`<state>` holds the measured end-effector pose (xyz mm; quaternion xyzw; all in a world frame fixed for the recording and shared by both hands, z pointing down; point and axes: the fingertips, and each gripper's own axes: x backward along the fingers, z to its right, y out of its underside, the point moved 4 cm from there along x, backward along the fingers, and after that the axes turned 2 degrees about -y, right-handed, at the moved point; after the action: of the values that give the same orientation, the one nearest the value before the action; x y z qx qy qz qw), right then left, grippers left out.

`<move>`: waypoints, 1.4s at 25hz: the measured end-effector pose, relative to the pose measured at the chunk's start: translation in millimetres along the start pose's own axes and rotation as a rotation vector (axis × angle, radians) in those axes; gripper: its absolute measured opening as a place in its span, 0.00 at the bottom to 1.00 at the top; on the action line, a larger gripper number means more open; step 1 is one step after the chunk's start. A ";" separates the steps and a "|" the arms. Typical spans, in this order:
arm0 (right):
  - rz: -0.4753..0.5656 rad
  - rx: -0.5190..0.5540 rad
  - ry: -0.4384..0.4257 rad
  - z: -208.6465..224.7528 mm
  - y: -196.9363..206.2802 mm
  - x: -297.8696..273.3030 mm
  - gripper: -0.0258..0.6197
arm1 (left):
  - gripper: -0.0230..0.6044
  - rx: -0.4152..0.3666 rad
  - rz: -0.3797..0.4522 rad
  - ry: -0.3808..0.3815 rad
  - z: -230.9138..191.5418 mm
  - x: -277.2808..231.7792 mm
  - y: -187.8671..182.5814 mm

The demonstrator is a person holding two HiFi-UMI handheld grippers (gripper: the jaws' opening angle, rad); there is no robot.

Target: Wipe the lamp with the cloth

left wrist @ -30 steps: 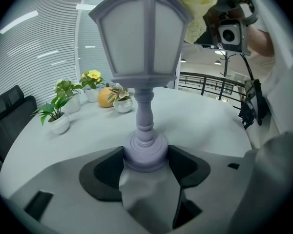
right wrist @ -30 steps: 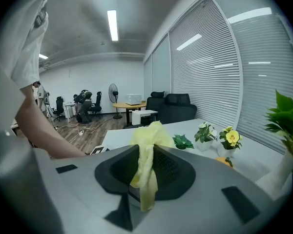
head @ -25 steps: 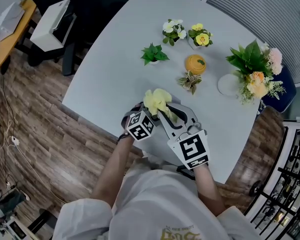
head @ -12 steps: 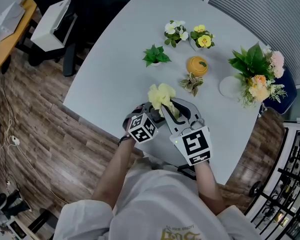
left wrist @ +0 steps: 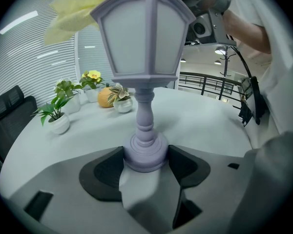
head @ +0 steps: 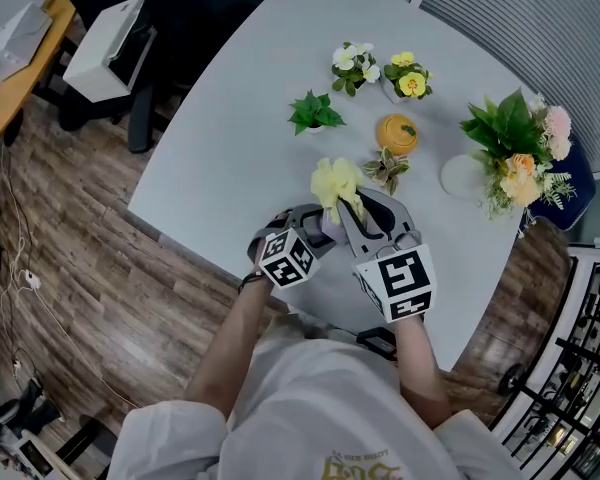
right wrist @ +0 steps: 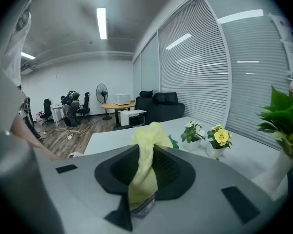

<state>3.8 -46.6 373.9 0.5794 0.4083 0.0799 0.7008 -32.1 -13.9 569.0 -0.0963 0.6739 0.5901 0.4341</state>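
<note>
We leaned over the pale grey table [head: 230, 148], and it filled the middle of the head view, with wood floor [head: 70, 268] down the left side. Over at the right edge stood the big bouquet [head: 515, 153], the largest thing on the table.

Low in the centre was our left hand-held gripper [head: 318, 230]. In its own view the jaws were clamped on the round base of the lamp [left wrist: 145, 72], a lilac lantern that stood upright on the table and ran up the centre of the frame.

Just to the right was our right hand-held gripper [head: 365, 208], its jaws pinched tight on the yellow cloth [right wrist: 145, 172]. In the head view the cloth bunched right over the lamp's top. In the left gripper view it showed at the upper left, against the lantern's roof.

Farther up the frame sat the small things: an orange ornament [head: 397, 131], a green plant [head: 315, 114], a white-flowered pot [head: 352, 65], a yellow-flowered pot [head: 408, 76] and a little variegated plant [head: 385, 168] just beside the cloth.
</note>
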 end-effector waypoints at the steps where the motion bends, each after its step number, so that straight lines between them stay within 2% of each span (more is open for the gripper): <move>1: -0.002 -0.010 0.008 4.2 1.2 0.9 0.18 | 0.51 0.000 0.000 0.001 0.1 0.0 0.0; 8: -0.019 -0.063 0.036 23.7 12.8 6.9 0.18 | 0.51 0.001 -0.002 0.001 -0.3 -0.9 0.0; 14: 0.018 -0.205 -0.036 32.3 21.3 7.9 0.18 | 0.51 0.001 0.000 0.000 -0.5 -1.2 0.5; 26: 0.044 -0.299 -0.093 41.9 27.6 3.0 0.18 | 0.51 0.000 -0.002 0.001 -0.3 -0.5 -0.4; 35: 0.130 -0.538 -0.259 54.6 41.3 -3.6 0.18 | 0.51 0.002 -0.002 0.002 -0.5 -1.0 0.4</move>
<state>52.7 -76.5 411.6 0.4031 0.2416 0.1554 0.8689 -32.0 -14.6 569.9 -0.0972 0.6748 0.5890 0.4339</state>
